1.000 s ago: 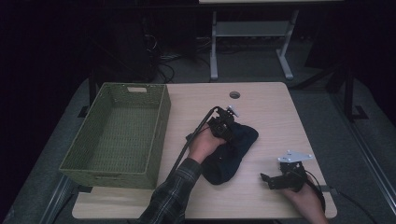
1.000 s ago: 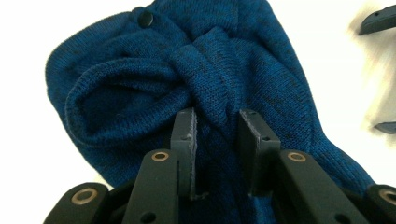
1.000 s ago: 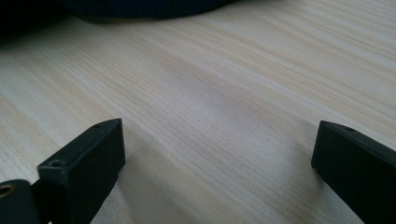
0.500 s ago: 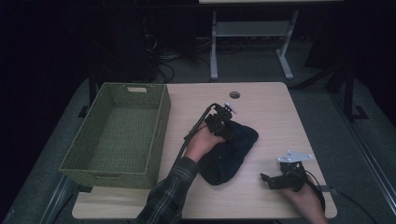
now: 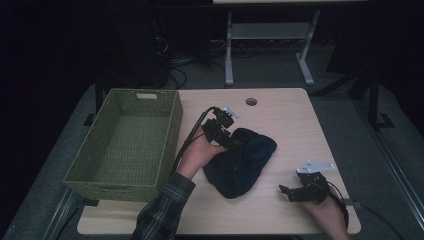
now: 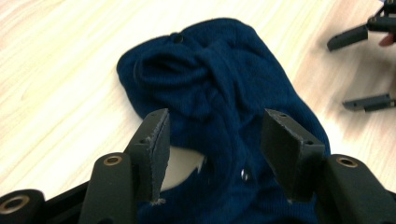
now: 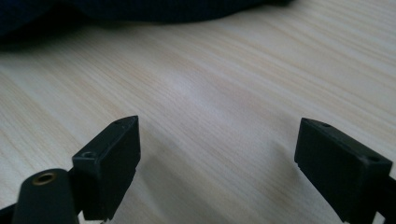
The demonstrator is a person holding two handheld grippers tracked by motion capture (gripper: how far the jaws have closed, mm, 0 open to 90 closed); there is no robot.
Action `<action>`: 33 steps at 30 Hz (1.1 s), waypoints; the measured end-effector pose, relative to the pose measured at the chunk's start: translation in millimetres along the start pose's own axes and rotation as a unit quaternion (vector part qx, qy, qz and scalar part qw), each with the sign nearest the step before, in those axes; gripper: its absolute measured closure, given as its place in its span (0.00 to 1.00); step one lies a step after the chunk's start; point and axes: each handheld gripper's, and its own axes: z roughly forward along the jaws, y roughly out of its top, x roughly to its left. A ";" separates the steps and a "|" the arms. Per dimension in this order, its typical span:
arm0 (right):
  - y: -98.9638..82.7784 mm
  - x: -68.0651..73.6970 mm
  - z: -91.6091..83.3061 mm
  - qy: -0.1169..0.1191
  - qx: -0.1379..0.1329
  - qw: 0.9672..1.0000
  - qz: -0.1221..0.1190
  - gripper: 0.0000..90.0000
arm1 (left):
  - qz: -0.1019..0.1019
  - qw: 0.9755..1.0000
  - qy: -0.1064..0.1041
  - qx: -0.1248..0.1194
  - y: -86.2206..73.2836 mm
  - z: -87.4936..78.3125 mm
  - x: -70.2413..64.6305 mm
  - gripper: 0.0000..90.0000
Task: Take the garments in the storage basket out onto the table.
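A dark blue knitted garment [image 5: 242,162] lies crumpled in the middle of the wooden table [image 5: 292,122]. My left gripper [image 5: 231,141] hovers just over its left edge, tilted down at it. In the left gripper view the garment [image 6: 219,88] lies below the left gripper [image 6: 215,133], whose jaws have just been opening and stand apart without pressing the cloth; a white label [image 6: 182,168] shows near one pad. My right gripper [image 5: 289,192] rests near the front right of the table. Its jaws [image 7: 217,140] have just been closing a little but stand wide with bare wood between them, the garment [image 7: 140,9] farther off.
A green woven basket [image 5: 170,135] stands on the left part of the table, close beside my left forearm. A round cable hole [image 5: 251,101] sits near the far edge. The right gripper [image 6: 337,74] shows beyond the garment in the left gripper view.
My left gripper has lifted and drawn back to the upper left off the garment, and its jaws have spread. The garment stays on the table. The right hand has kept its place.
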 end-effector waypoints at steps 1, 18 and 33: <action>0.6 0.2 -0.2 0.001 -0.002 1.000 0.000 0.16 | -0.002 1.000 0.000 -0.001 -4.5 -1.8 0.5 0.47; 50.7 15.3 6.6 0.032 -0.030 0.999 0.000 0.21 | 0.007 1.000 -0.012 -0.011 -36.6 1.9 7.3 0.49; 96.2 18.9 25.3 0.056 -0.062 0.996 -0.017 0.40 | 0.025 1.000 -0.015 -0.002 -31.1 19.1 -0.5 0.52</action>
